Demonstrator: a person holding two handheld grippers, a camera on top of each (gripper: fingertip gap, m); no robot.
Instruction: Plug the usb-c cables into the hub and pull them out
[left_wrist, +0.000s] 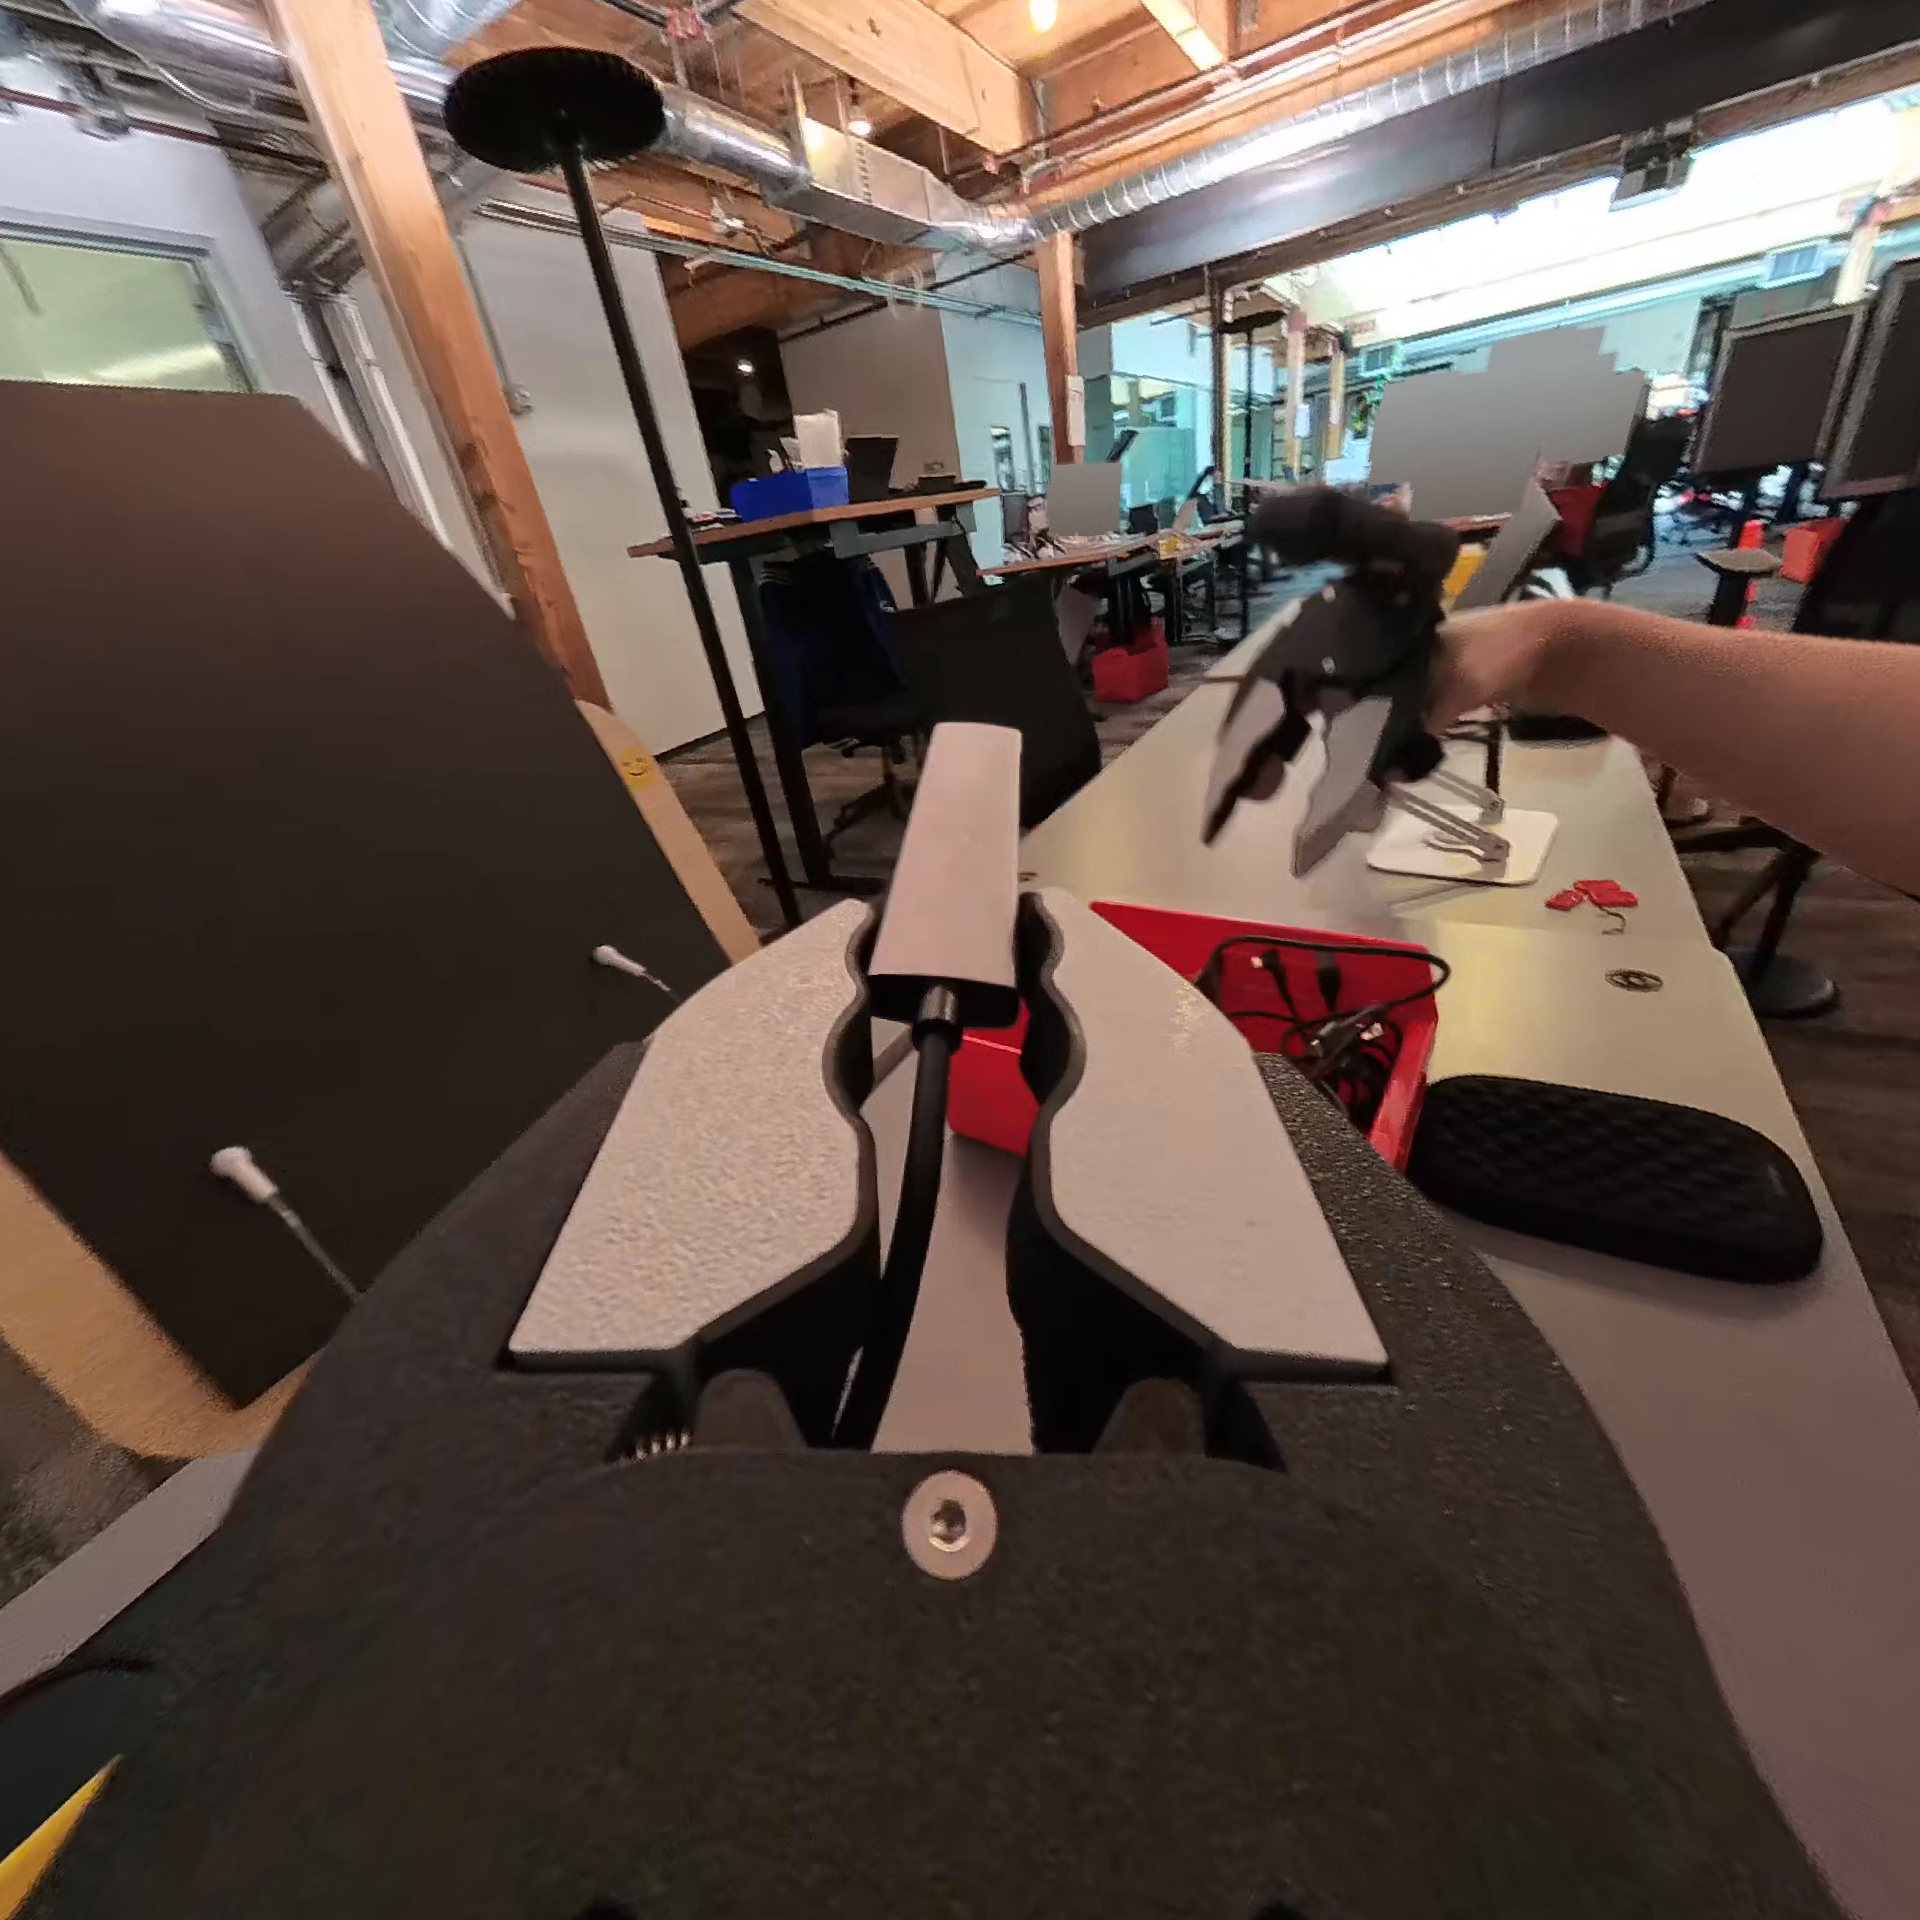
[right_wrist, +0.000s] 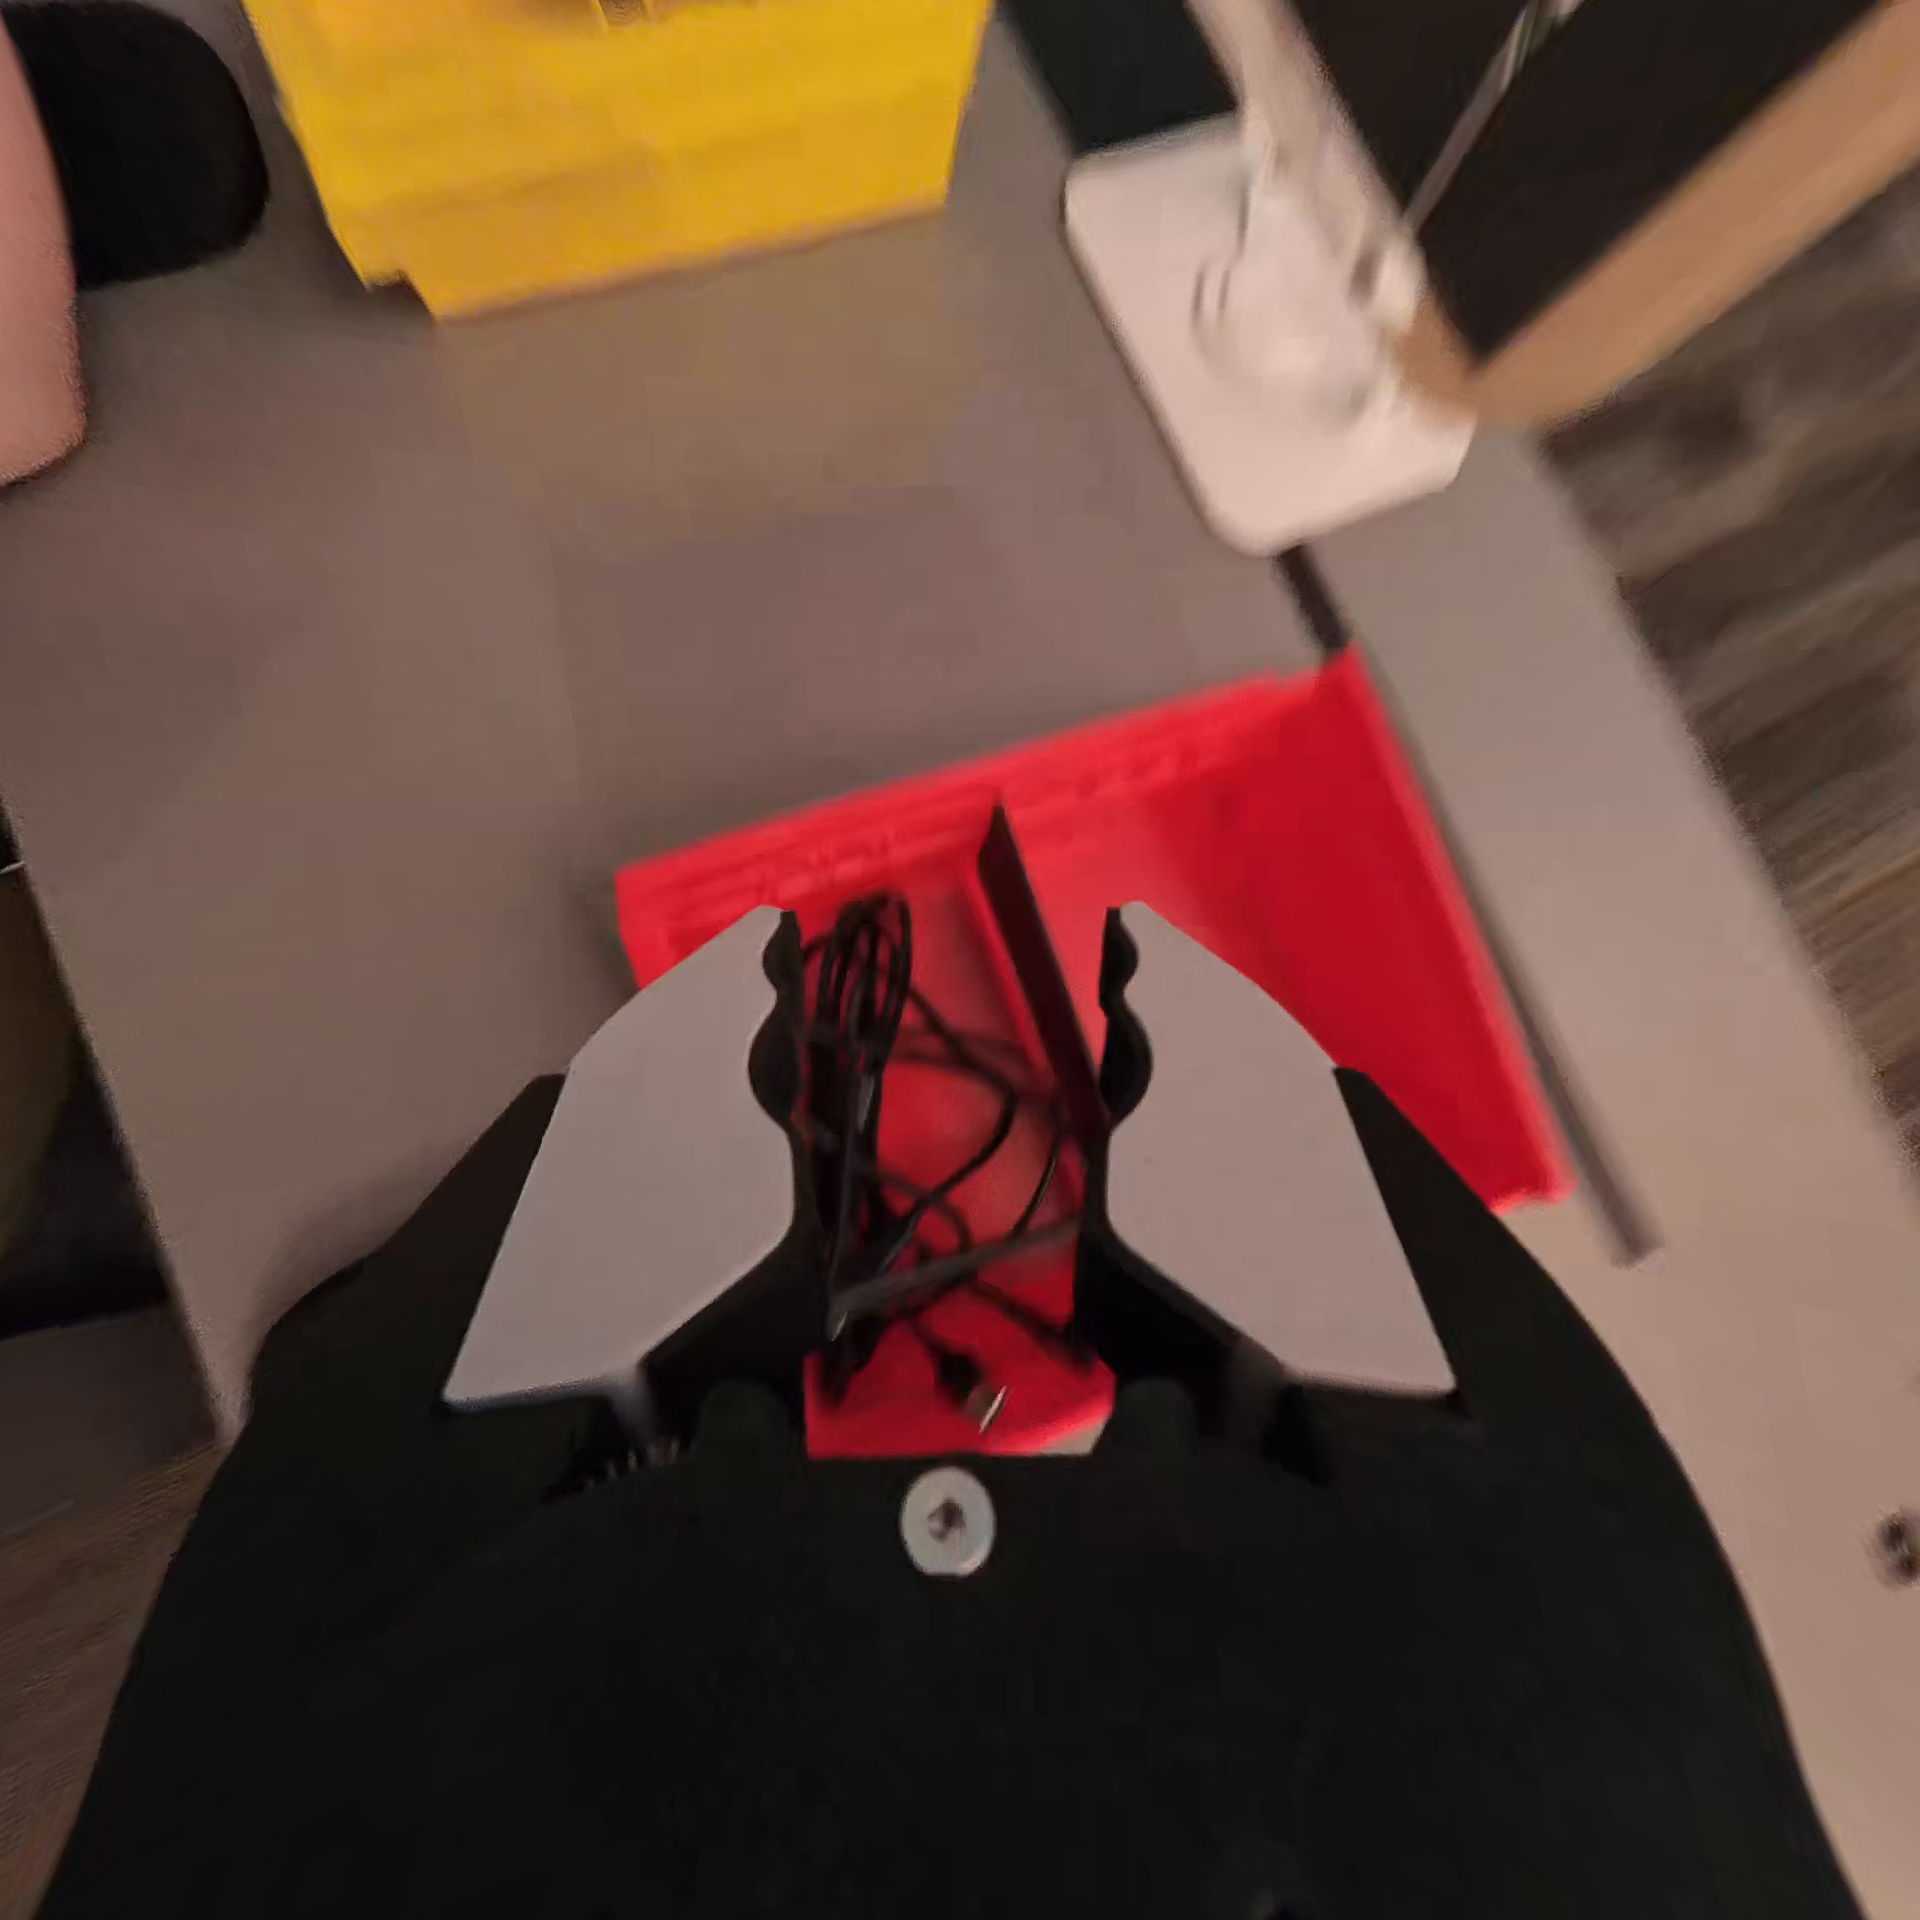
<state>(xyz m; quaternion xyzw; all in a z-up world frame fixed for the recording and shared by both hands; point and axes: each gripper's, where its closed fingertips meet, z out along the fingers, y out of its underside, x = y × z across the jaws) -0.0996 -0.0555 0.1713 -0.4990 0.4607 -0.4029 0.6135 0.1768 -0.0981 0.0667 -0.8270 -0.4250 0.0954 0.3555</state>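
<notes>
The left gripper (left_wrist: 945, 966) held the grey hub (left_wrist: 951, 852) clamped between its jaws, raised above the worktop (left_wrist: 1558, 1039), its own lead trailing back. The right gripper (right_wrist: 951, 935) hung with jaws wide over the red bin (right_wrist: 1299, 883), where the tangled usb-c cables (right_wrist: 904, 1122) lay. The blur left the plug ends uncertain. Picking well probably meant gripping one cable just behind its plug, so it could be lined up squarely with a port.

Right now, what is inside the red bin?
The red bin holds a tangle of black cables beside a dark divider. The open right tongs hide the bin's near corners, and blur hides the plug details.
</notes>
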